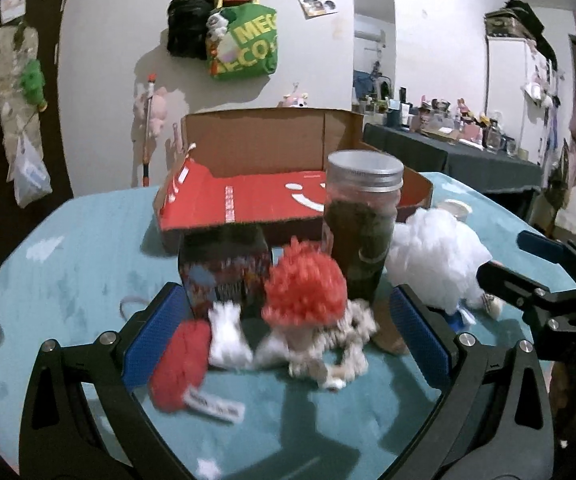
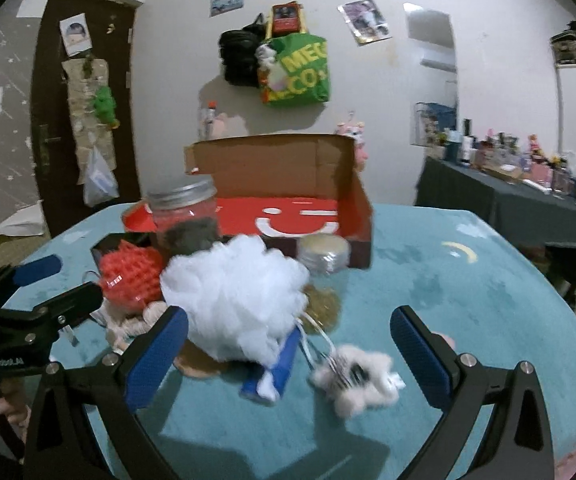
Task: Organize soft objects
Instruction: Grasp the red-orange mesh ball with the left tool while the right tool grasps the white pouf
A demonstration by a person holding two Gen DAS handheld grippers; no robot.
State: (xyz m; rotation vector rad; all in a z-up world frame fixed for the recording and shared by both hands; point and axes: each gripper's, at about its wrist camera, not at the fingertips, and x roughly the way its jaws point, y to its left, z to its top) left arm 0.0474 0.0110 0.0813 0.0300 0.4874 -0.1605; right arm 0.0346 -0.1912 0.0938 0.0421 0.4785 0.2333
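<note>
Between my left gripper's (image 1: pixel 288 332) wide-spread fingers, a fuzzy red pompom (image 1: pixel 306 282) is sitting on the table (image 1: pixel 67 264); my right gripper (image 2: pixel 290 354), also wide, is framing a fluffy white puff (image 2: pixel 233 300).

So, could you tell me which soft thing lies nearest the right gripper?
The small white furry toy, lying between the right gripper fingers; the white puff sits farther back.

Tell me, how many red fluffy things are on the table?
2: a red pompom in front of the jar, and a red plush piece nearer the left claw. Others may hide behind the pile.
</note>
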